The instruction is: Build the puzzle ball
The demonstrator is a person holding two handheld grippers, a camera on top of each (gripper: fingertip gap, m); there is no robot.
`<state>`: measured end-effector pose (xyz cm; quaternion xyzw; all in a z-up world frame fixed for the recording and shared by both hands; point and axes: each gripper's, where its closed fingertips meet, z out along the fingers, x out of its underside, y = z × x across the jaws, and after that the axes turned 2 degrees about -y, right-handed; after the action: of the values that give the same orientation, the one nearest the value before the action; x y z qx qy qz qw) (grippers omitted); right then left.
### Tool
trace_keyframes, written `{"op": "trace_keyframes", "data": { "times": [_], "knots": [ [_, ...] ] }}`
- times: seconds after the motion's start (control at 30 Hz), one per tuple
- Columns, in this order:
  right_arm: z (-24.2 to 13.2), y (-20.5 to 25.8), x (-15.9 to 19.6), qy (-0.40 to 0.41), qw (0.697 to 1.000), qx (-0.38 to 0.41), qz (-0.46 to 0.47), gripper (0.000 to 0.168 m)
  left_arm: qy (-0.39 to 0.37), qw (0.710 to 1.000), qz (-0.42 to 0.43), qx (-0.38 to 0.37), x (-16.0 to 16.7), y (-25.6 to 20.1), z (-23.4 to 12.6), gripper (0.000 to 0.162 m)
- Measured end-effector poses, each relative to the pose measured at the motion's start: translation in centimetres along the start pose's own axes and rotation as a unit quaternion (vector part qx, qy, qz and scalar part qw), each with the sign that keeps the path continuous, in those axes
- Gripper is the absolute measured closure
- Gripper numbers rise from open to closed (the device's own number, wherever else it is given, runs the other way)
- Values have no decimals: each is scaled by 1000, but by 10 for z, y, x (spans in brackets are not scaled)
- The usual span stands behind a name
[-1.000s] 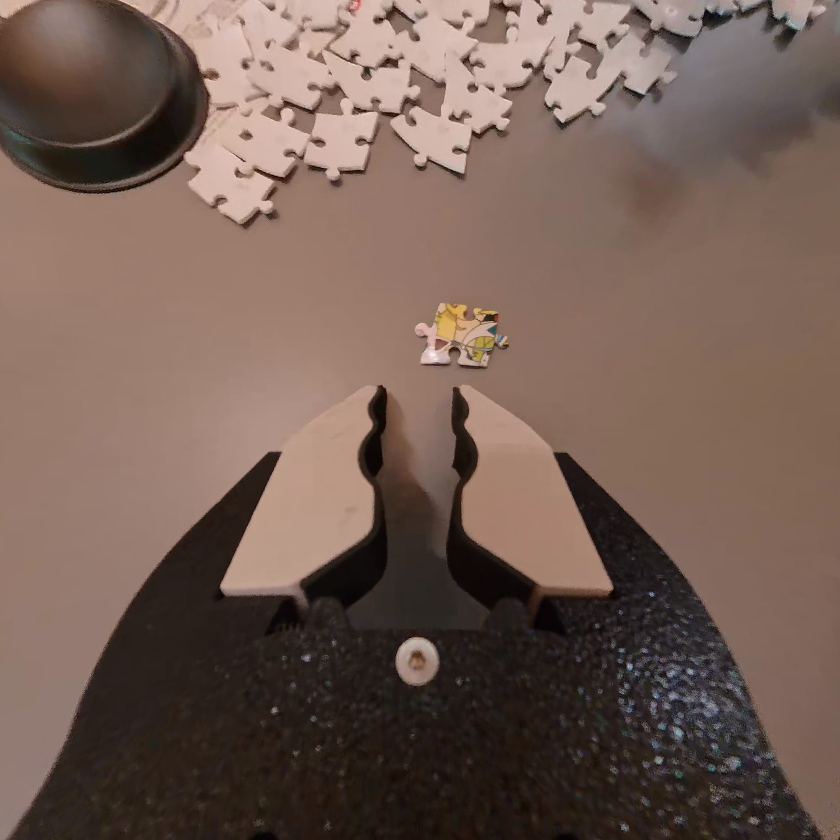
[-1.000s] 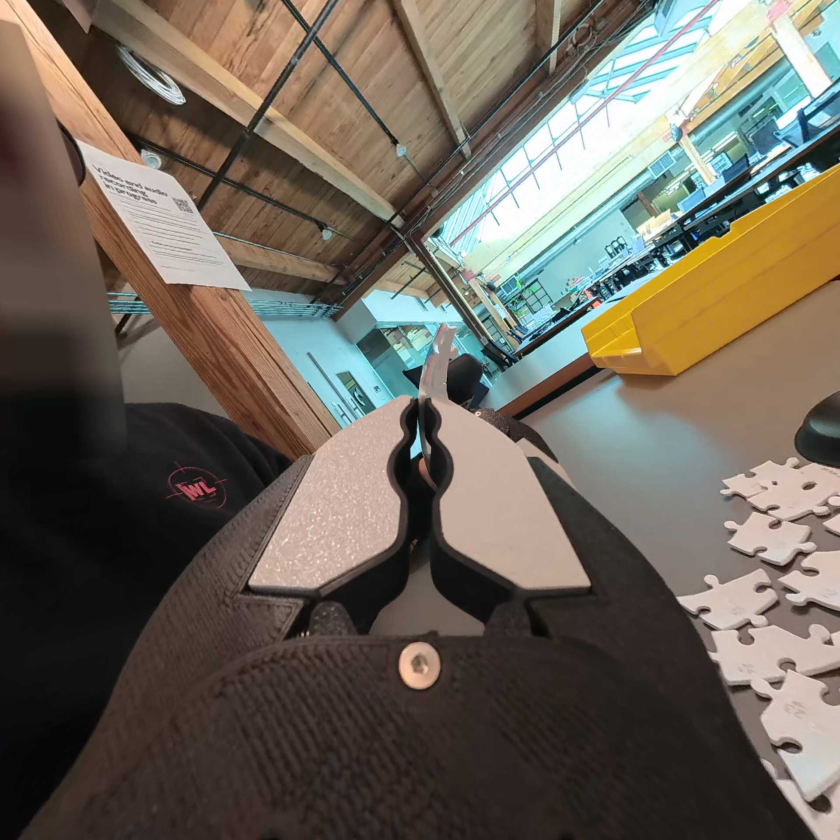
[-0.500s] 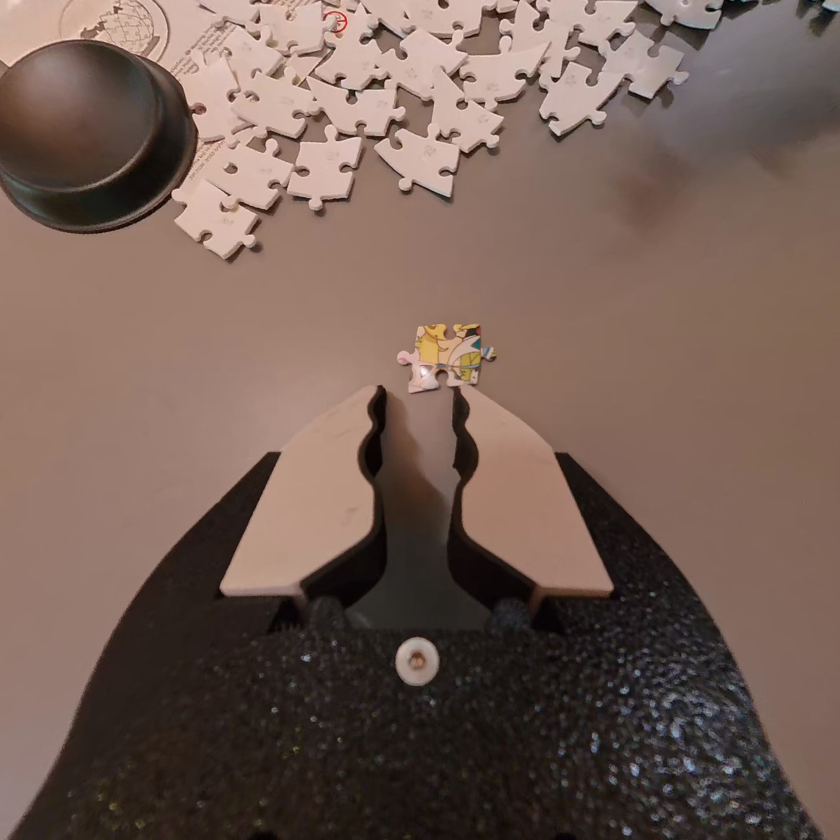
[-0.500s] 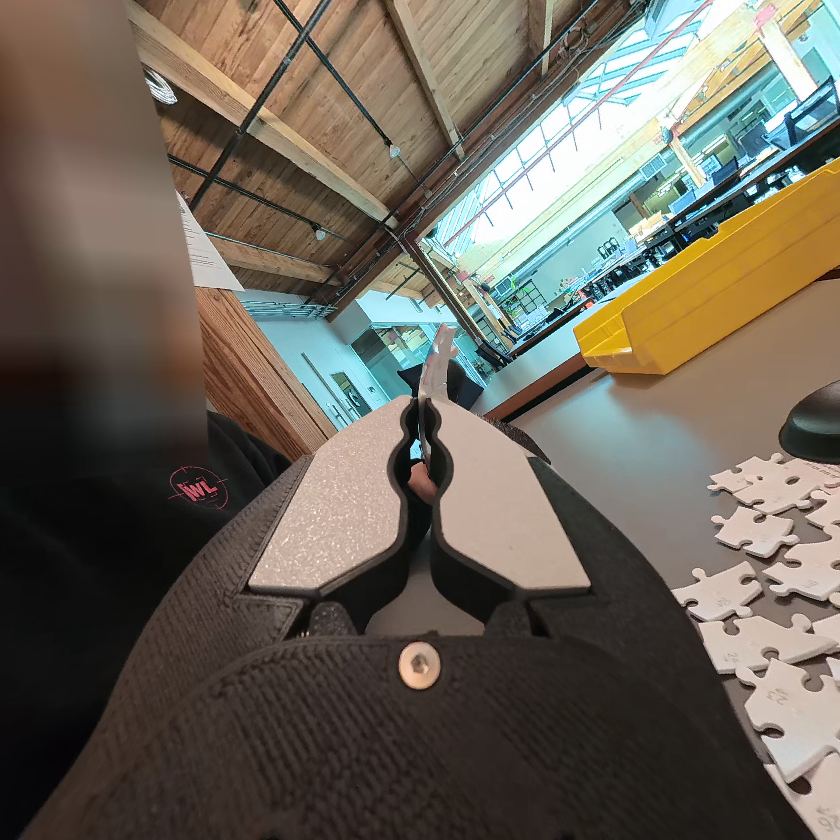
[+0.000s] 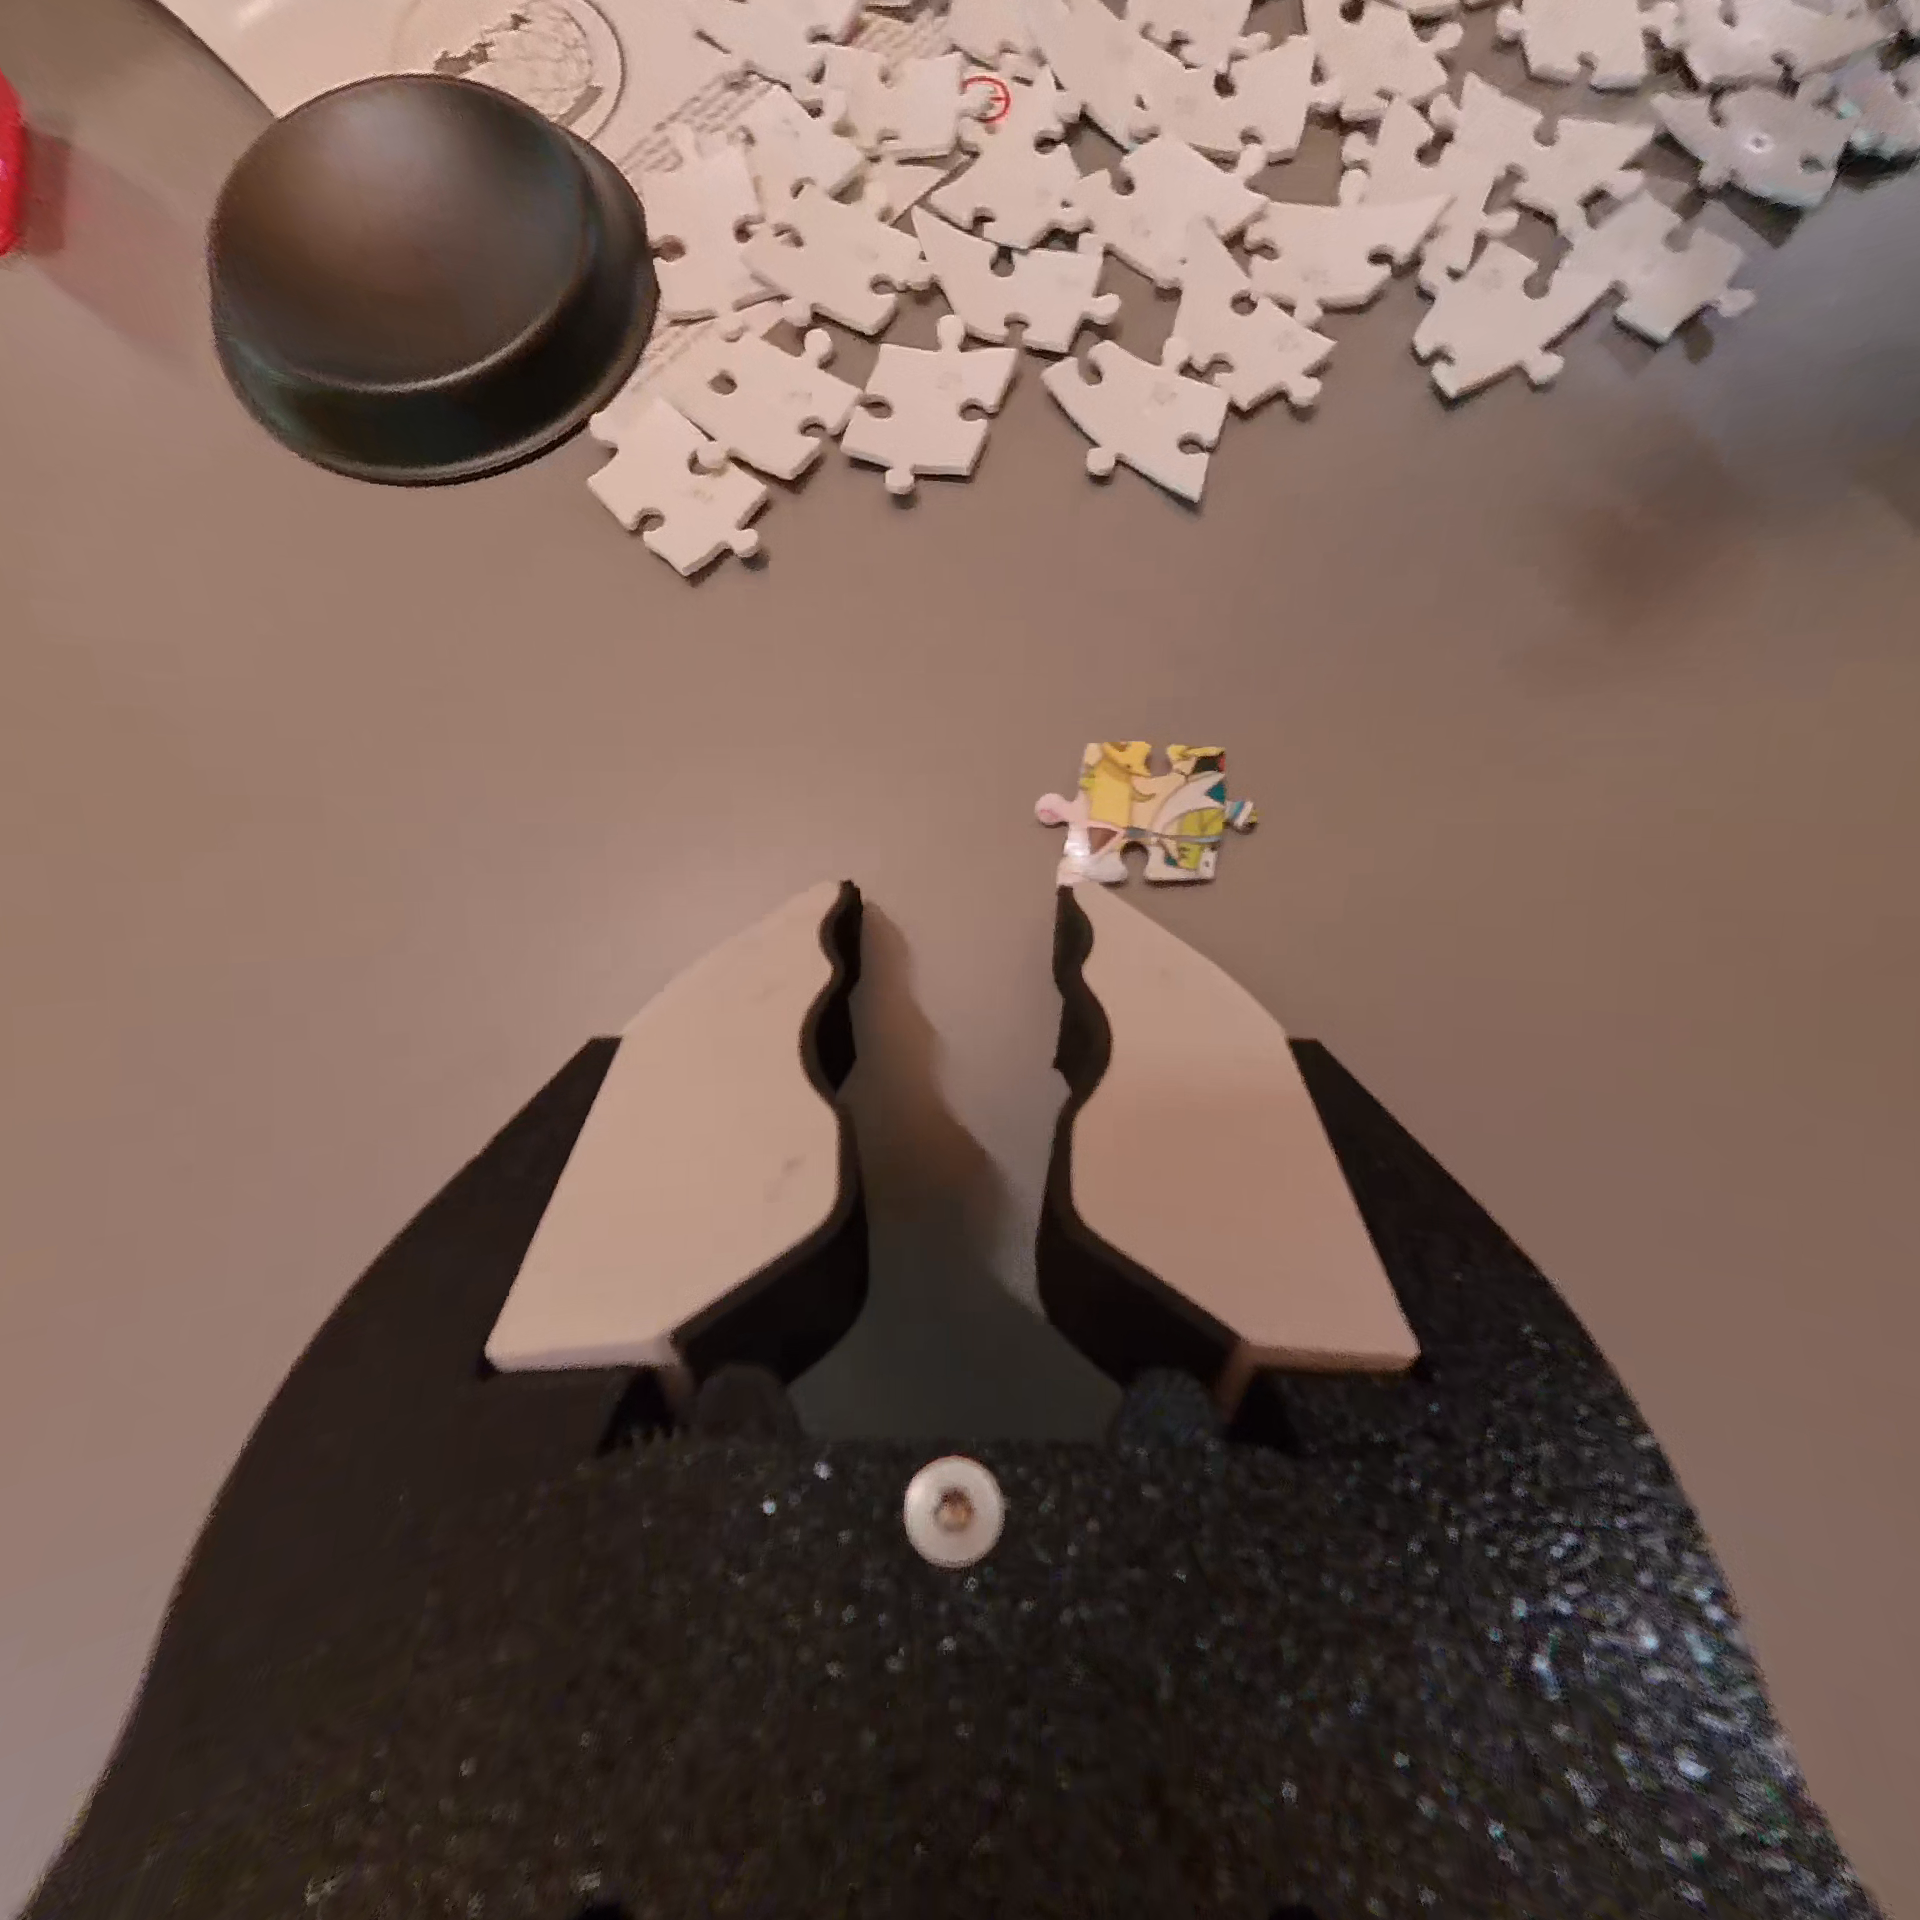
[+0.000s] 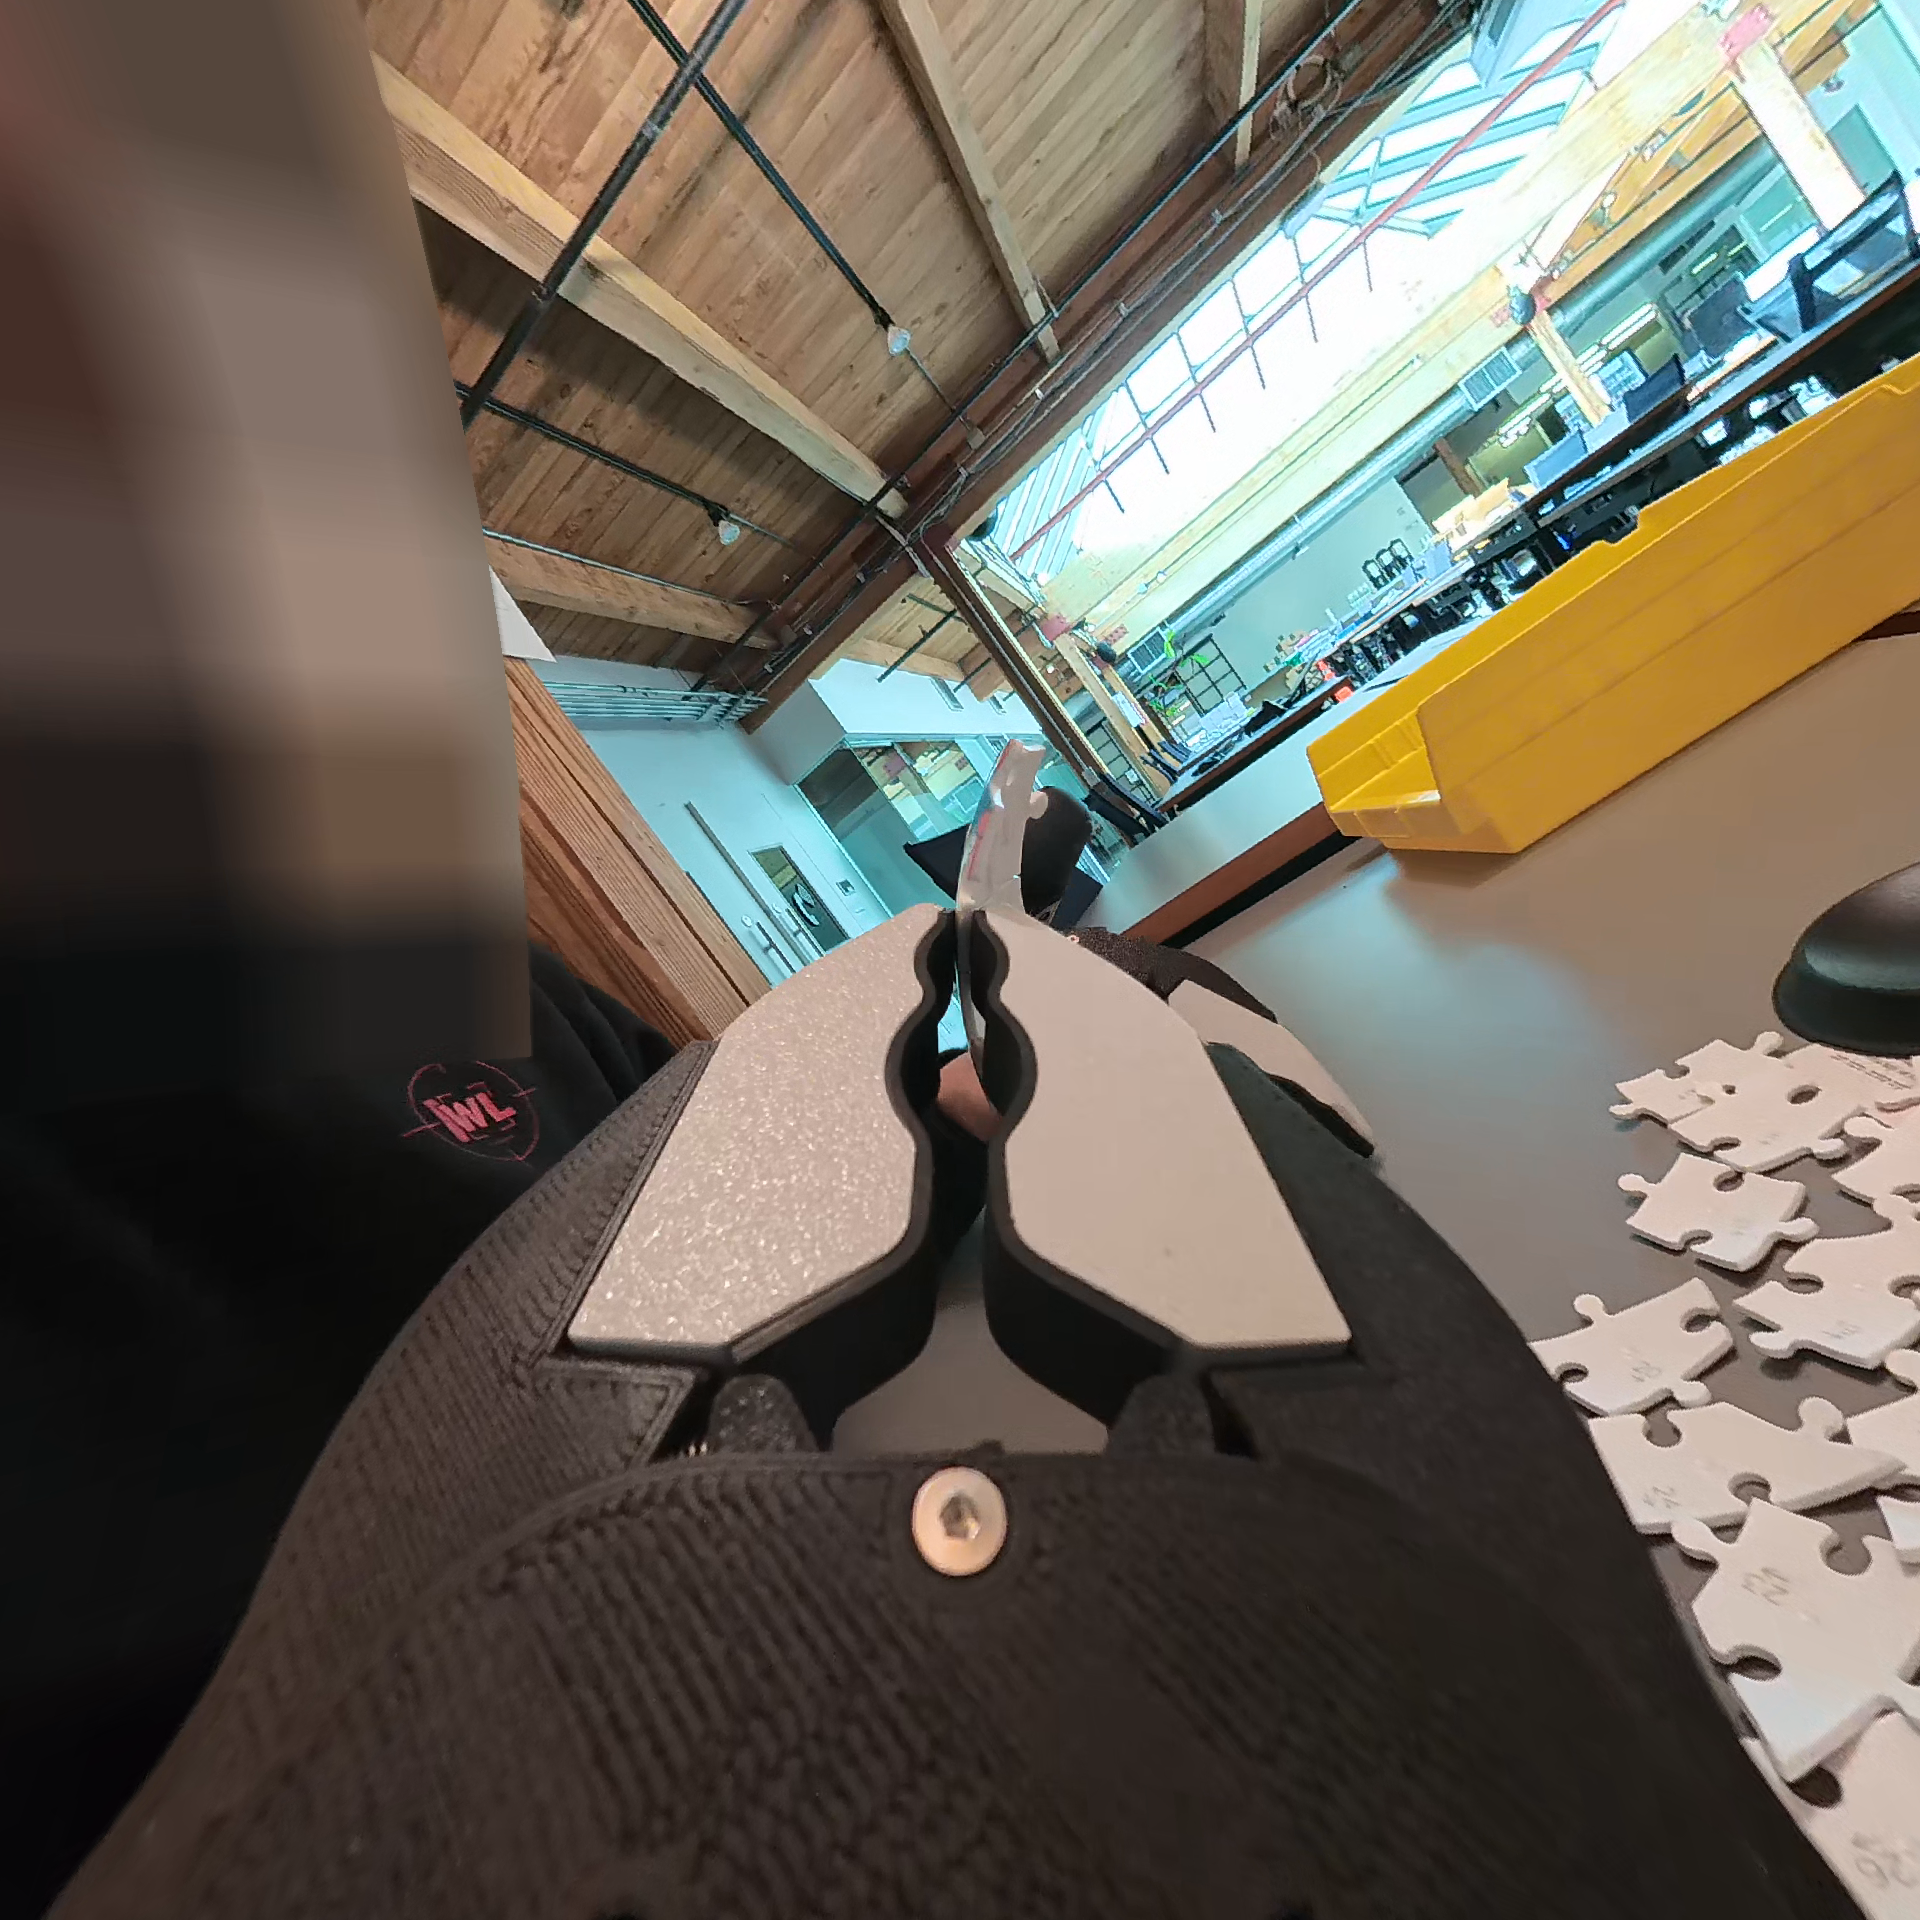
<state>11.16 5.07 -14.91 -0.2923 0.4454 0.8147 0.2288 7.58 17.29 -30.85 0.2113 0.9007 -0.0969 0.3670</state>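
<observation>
1. The colourful puzzle piece, in fact two small printed pieces joined together, lies flat with the picture side up on the grey table; it is at about 1 o'clock from the tips of the left gripper, just beyond the right finger and apart from the heap.
2. The left gripper is spread, with bare table showing between its fingers; it holds nothing; whether it touches the table I cannot tell.
3. The right gripper is pressed together on a thin curved piece; this piece stands up edge-on out of the tips, toward 12 o'clock, and the gripper is tilted upward toward the wooden ceiling.
4. The heap of white pieces lies face down at 12 to 2 o'clock in the left wrist view, well apart from the colourful piece; in the right wrist view it is at 3 to 5 o'clock.
5. A black dome-shaped stand sits at 10 o'clock in the left wrist view, touching the edge of the heap; a printed paper sheet lies partly under it and under some pieces.
6. A yellow bin stands at the far table edge, at 2 o'clock in the right wrist view; a person in a black garment is at 9 o'clock there.
</observation>
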Motion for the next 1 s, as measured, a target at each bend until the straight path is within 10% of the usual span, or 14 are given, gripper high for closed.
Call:
{"op": "trace_keyframes", "data": {
  "times": [0.27, 1.0],
  "knots": [
    [0, -3, 0, -1, 1000, 8, 2, 166, -13, 1000, -9, -5, -12, -31, 19, 103],
    [-1, 5, -7, -39, 997, -43, 55, 166, 33, 999, 11, -14, 9, -7, -3, 109]
  ]
}}
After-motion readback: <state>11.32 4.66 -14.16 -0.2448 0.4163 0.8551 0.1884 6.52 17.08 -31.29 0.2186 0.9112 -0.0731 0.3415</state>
